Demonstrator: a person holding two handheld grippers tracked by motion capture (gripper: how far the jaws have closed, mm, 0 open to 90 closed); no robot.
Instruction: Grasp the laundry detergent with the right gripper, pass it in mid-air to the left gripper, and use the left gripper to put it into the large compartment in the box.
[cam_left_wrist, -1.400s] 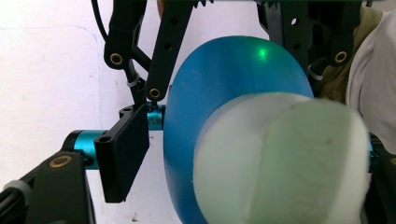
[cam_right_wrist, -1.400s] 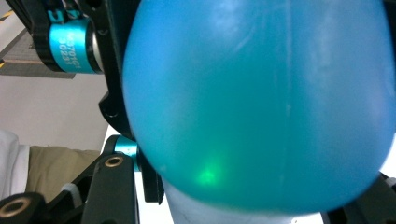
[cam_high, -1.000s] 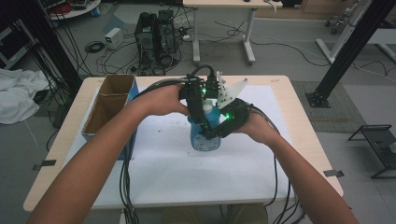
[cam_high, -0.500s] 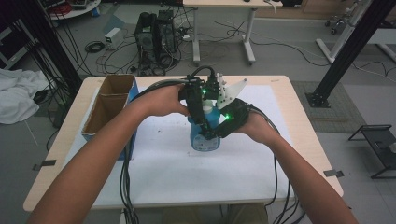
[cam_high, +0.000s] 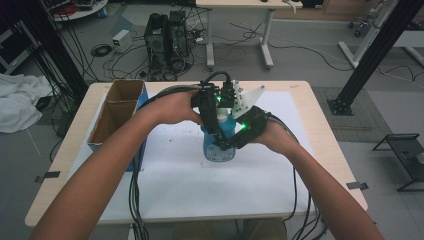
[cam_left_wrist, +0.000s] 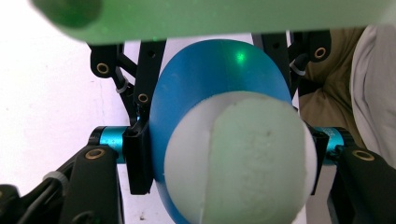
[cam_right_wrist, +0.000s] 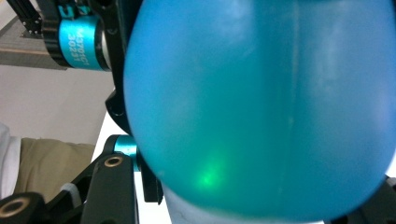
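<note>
A blue bottle (cam_high: 218, 151) with a white cap (cam_left_wrist: 238, 158) stands upright on the white sheet at the table's middle. My left gripper (cam_high: 218, 124) comes down from above and is shut on the cap. In the left gripper view its pads (cam_left_wrist: 138, 158) press the cap's sides, with the blue body (cam_left_wrist: 205, 74) below. My right gripper (cam_high: 229, 145) reaches in from the right and is shut on the bottle's body (cam_right_wrist: 261, 107). Its jaws have just been easing open a little, with the bottle still between them. Part of the left gripper (cam_right_wrist: 77, 35) shows in the right gripper view.
An open cardboard box (cam_high: 117, 107) with a blue side stands at the table's left. A white sheet (cam_high: 190, 185) covers the wooden table (cam_high: 325, 150). Black cables (cam_high: 135, 200) trail from both grippers over the near edge.
</note>
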